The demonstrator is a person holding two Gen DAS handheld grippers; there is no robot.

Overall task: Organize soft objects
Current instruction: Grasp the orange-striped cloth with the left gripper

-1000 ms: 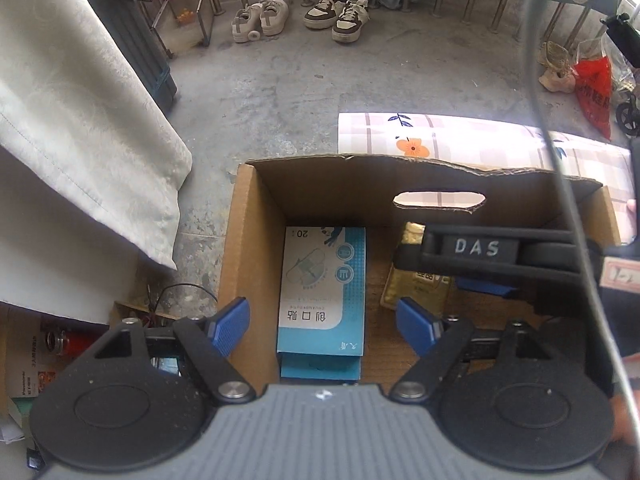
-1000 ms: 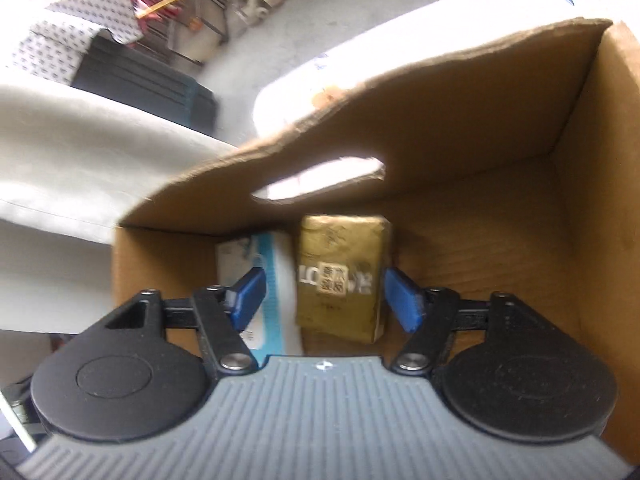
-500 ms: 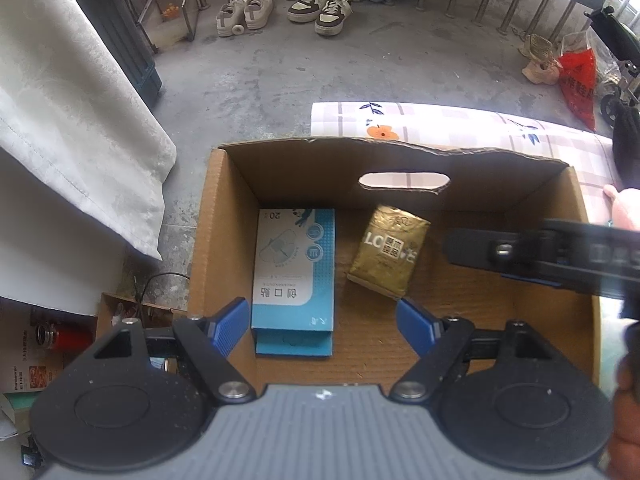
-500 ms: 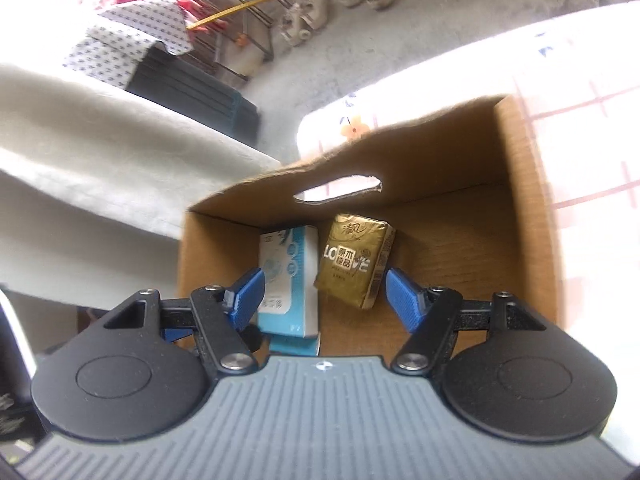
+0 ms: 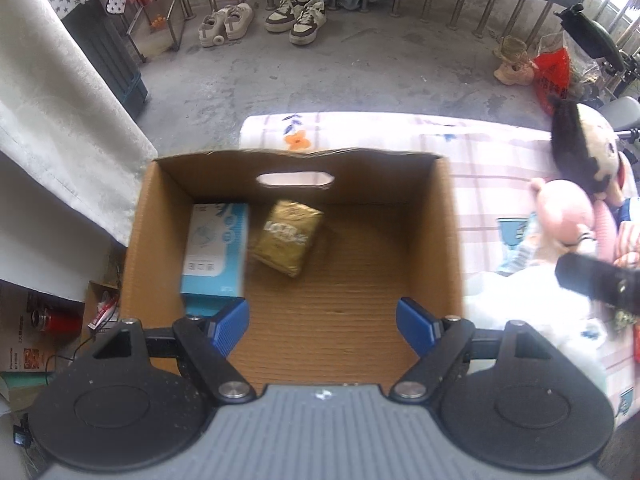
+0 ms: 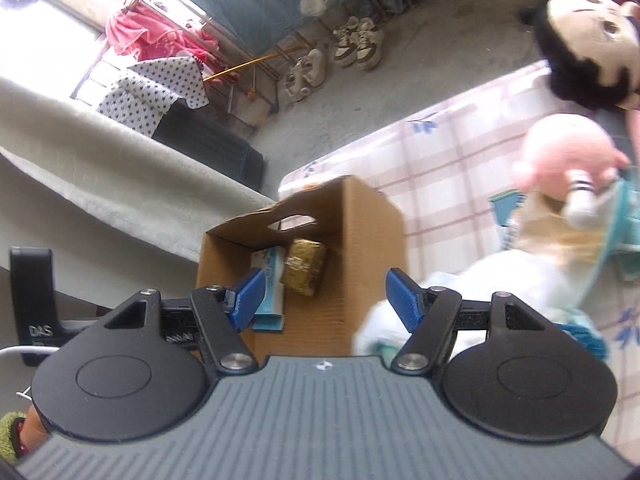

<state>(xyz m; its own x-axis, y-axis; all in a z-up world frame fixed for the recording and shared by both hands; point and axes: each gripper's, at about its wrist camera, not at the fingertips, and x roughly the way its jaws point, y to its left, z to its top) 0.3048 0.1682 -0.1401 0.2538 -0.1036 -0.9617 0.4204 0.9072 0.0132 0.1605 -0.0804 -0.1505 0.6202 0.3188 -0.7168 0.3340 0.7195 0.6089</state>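
Both tools, left tool [image 5: 322, 325] and right tool [image 6: 322, 294], spread, empty; I judge the right should descend squarely on the pink plush [image 6: 568, 156], right of the box [image 6: 372, 240].

My left view looks steeply down into the cardboard box [image 5: 448, 248]; my right sits farther back (slightly blurred, seemingly lower), sharing it.

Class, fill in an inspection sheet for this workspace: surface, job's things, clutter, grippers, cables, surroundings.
Surface: checked cloth under a cardboard box.
Job's things: blue packet and gold packet lie in the box; pink plush and dark-haired doll lie outside on the cloth.
Clutter: red can on the floor.
Grippers: left gripper and right gripper, jaws open, empty.
Cables: thin black wire on the floor.
Surroundings: shoes, concrete floor.
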